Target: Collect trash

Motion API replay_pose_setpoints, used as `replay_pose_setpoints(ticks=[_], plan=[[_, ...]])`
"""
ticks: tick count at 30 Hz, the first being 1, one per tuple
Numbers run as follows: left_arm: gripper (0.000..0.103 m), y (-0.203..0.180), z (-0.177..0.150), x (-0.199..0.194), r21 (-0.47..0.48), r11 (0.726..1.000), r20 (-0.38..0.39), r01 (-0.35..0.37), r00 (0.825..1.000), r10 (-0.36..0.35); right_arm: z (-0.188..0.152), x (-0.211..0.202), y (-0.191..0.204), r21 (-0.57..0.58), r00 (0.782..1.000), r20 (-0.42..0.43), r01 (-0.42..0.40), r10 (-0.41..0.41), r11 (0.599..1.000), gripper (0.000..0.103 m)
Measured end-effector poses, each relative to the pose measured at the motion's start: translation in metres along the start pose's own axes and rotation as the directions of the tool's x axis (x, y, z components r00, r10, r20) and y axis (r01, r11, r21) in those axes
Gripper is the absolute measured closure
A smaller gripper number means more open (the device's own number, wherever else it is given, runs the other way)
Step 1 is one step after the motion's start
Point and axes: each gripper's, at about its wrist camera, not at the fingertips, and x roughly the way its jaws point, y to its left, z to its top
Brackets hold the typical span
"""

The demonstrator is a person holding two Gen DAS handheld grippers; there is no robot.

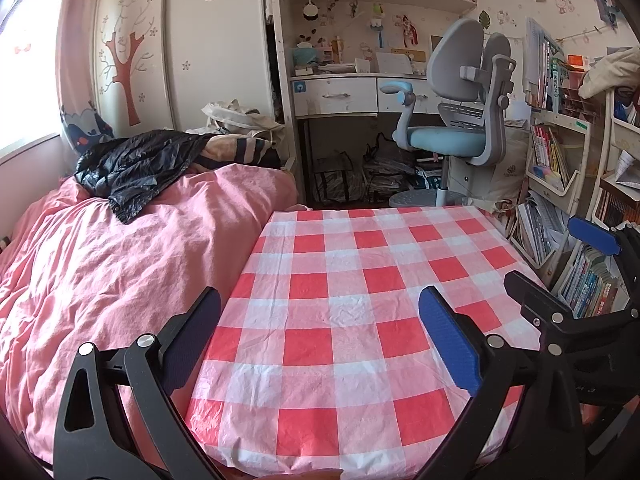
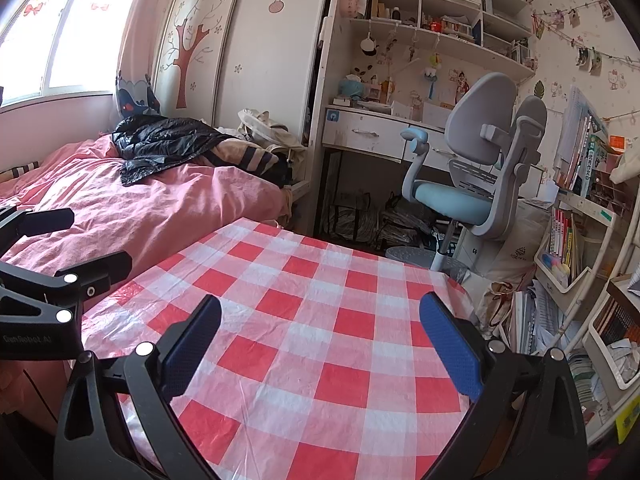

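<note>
A crumpled black plastic bag (image 1: 132,168) (image 2: 160,144) lies on the pink duvet at the far end of the bed. A table with a red-and-white checked cloth (image 1: 340,280) (image 2: 312,320) stands beside the bed, and I see no loose trash on it. My left gripper (image 1: 320,320) hovers open over the table's near left side, nothing between its blue pads; it also shows at the left edge of the right wrist view as the left gripper (image 2: 80,240). My right gripper (image 2: 320,328) is open and holds nothing above the near right part; the left wrist view shows this right gripper (image 1: 560,264) at the table's right edge.
The pink bed (image 1: 100,272) runs along the table's left side under a window. Beyond the table stand a white desk (image 1: 340,96) with shelves and a grey-and-blue chair (image 1: 460,120). Crowded bookshelves (image 1: 560,168) line the right wall, and bags sit under the desk.
</note>
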Motion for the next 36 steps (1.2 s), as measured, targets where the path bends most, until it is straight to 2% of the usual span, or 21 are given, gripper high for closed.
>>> replay_pose_setpoints(ticks=[36], plan=[[0.007,-0.0018,-0.0003,-0.001,0.003,1.0,0.003,-0.001,1.0,0.001,-0.007,-0.0017,-0.0008,-0.01,1.0,-0.007,-0.001,0.001,1.0,0.008]])
